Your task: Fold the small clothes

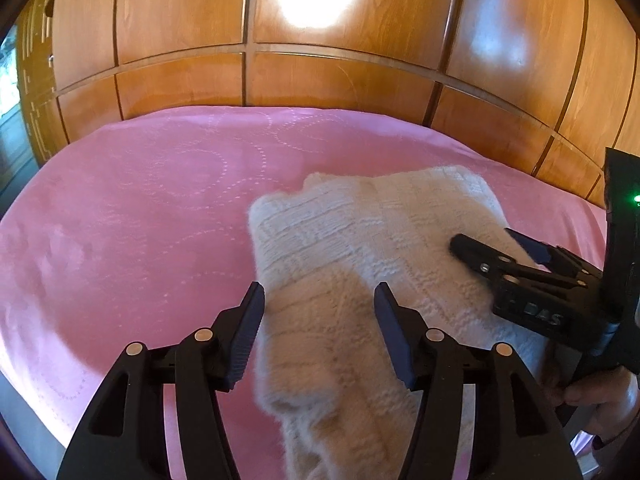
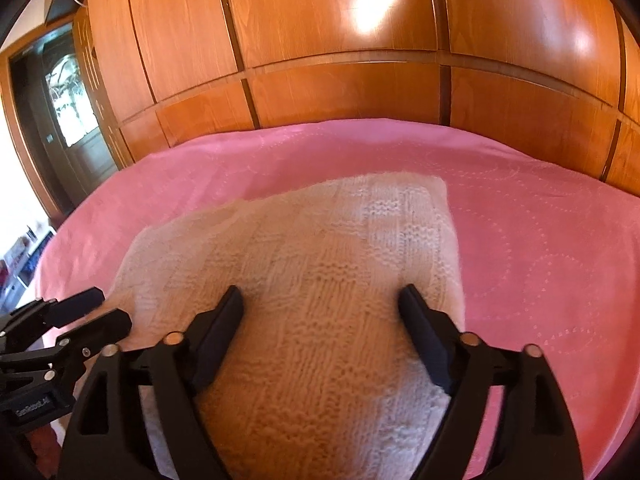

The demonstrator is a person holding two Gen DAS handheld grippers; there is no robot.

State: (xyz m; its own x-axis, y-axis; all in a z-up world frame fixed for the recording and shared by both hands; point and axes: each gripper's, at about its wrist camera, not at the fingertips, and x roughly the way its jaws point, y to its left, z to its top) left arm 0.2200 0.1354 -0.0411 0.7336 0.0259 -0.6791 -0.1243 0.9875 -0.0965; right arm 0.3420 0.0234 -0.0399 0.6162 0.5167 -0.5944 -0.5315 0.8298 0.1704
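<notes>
The cream, chunky-knit folded garment (image 2: 304, 264) is lying on the pink quilted bedspread (image 2: 540, 220), its long axis running away toward the wooden wardrobe panels (image 2: 320, 40). The right gripper (image 2: 322, 300) is hovering spread right over its middle; the left gripper (image 1: 320, 298) is straddling the near-left edge, spread, pinching nothing.

My work surface: a bed under a pink bedspread (image 1: 140, 208) stitched with dotted circles; a folded cream knitted garment (image 2: 320, 248) lies on it.
</notes>
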